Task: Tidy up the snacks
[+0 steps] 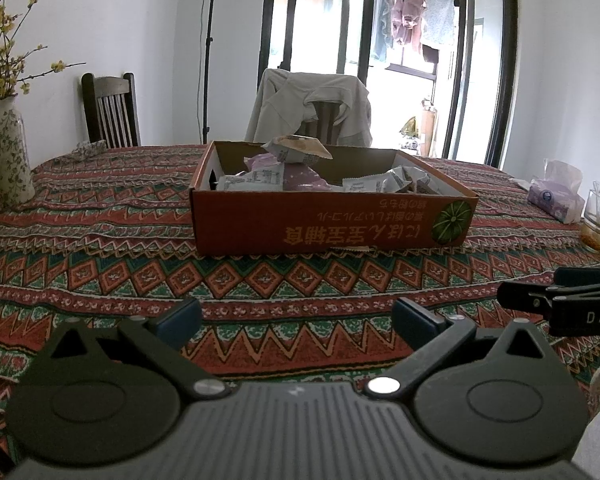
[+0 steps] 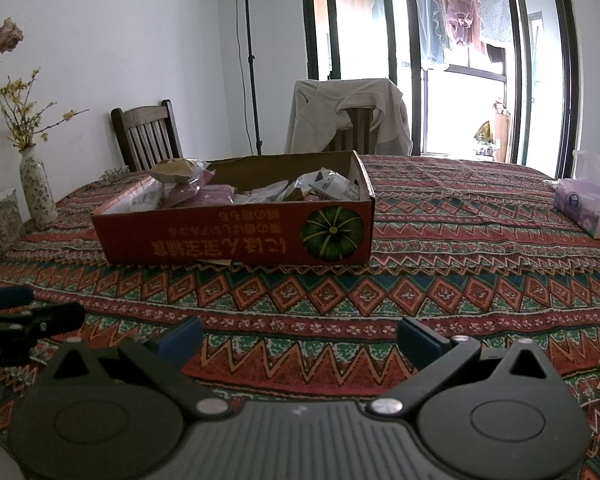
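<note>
Claws first: left claw (image 1: 296, 320) spread wide with nothing between its blue pads, held low over the patterned tablecloth (image 1: 100, 248) covering the table. Right claw (image 2: 300, 340) likewise spread and empty, level with the left one and just beside it, each one's black tip showing at the edge of the other's view. Farther out, on the middle of the table, an open orange cardboard box (image 1: 320, 220) with upside-down yellow lettering and a green pumpkin picture on its near side. Inside the box, a loose heap of wrapped snack packets (image 1: 300, 160) in white, grey and purple, one pale packet perched on top and poking above the rim. At the left end of the table, a floral vase (image 1: 10, 152) holding yellow-flowered branches. At the right end, a purple pack of tissues (image 2: 584, 208). Beyond the table, a dark wooden chair (image 2: 148, 136) against the white wall and a second chair draped with a beige jacket (image 2: 348, 116). Behind those, glass doors with laundry (image 1: 412, 12) hanging outside.
</note>
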Action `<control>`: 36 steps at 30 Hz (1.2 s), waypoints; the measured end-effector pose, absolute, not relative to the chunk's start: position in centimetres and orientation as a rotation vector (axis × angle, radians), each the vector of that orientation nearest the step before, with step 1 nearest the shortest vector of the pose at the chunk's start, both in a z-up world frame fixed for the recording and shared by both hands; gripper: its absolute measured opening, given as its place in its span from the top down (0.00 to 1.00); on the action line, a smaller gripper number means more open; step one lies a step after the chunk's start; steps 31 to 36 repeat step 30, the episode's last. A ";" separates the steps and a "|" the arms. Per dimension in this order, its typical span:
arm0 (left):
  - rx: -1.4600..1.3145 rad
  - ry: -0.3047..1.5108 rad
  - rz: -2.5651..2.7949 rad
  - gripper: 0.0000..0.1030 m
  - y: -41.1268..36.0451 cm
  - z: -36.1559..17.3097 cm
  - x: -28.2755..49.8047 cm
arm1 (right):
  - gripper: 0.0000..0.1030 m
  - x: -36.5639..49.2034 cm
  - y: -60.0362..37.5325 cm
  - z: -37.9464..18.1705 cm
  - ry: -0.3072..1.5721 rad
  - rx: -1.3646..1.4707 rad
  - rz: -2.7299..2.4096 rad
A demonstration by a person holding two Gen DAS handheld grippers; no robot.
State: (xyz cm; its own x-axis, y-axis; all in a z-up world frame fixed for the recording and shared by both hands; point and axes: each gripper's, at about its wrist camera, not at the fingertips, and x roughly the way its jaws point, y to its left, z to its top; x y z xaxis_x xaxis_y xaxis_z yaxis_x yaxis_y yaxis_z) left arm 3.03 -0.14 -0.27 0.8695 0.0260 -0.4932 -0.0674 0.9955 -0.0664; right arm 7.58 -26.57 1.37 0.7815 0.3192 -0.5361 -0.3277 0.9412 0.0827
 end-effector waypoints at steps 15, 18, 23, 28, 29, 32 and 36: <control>-0.083 0.514 0.046 0.00 -0.2 -0.3 3.1 | 0.00 7.3 -27.1 1.3 0.580 -0.015 0.348; -0.083 0.514 0.043 0.00 -0.2 -0.4 3.0 | 0.00 7.3 -27.2 1.3 0.580 -0.015 0.348; -0.085 0.515 0.039 0.00 -0.1 -0.4 3.1 | 0.00 7.4 -27.0 1.1 0.585 -0.018 0.347; -0.087 0.509 0.037 0.00 -0.1 -0.4 3.0 | 0.00 7.4 -27.1 1.0 0.587 -0.018 0.348; -0.087 0.509 0.036 0.00 -0.1 -0.4 3.0 | 0.00 7.4 -27.0 1.0 0.589 -0.018 0.348; -0.087 0.511 0.035 0.00 -0.1 -0.5 3.1 | 0.00 7.5 -27.1 0.9 0.592 -0.018 0.348; -0.087 0.511 0.035 0.00 -0.1 -0.5 3.1 | 0.00 7.5 -27.1 0.9 0.592 -0.018 0.348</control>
